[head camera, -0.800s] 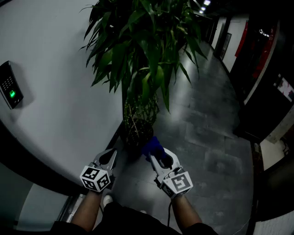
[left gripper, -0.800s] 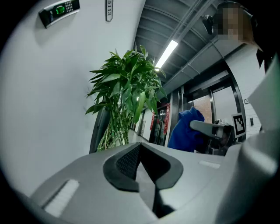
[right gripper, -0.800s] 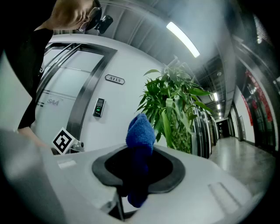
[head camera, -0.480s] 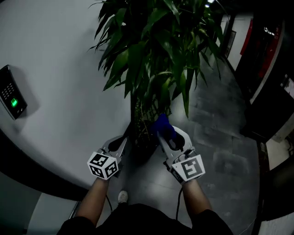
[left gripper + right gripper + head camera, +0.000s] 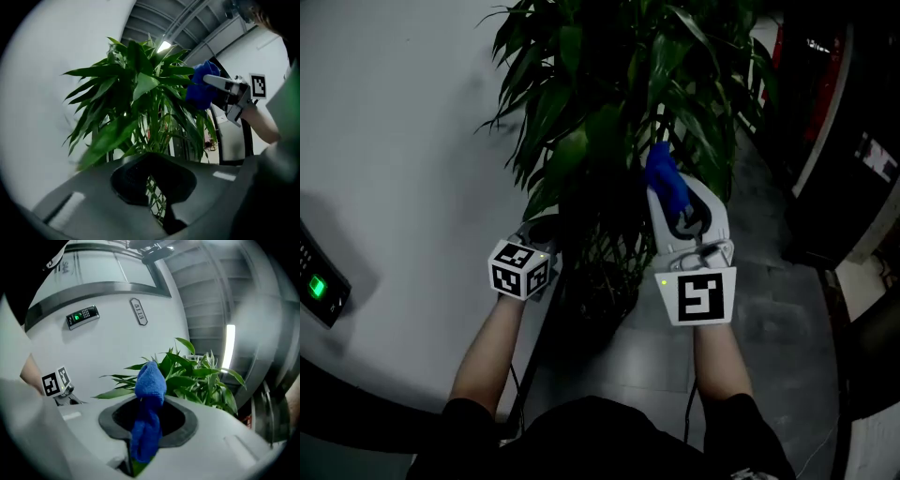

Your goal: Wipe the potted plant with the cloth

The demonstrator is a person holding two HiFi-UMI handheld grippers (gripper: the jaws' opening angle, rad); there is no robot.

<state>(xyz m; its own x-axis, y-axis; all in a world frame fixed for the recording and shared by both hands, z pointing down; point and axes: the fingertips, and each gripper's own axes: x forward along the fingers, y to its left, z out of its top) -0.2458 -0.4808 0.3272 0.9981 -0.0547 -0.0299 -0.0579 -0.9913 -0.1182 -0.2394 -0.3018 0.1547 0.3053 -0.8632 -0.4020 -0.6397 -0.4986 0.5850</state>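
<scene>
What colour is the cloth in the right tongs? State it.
Blue; the cloth shows best in the right gripper view.

My left gripper (image 5: 546, 225) and right gripper (image 5: 667, 192) are pale grey shells bearing black-and-white marker cubes (image 5: 520, 269), tiny green lights (image 5: 663, 281), black sleeves (image 5: 467, 419) below.

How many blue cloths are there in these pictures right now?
1. The blue cloth is pinched in the right gripper, raised among the leaves of the potted plant. The dense foliage and dark surroundings might hide another, but none shows.
</scene>
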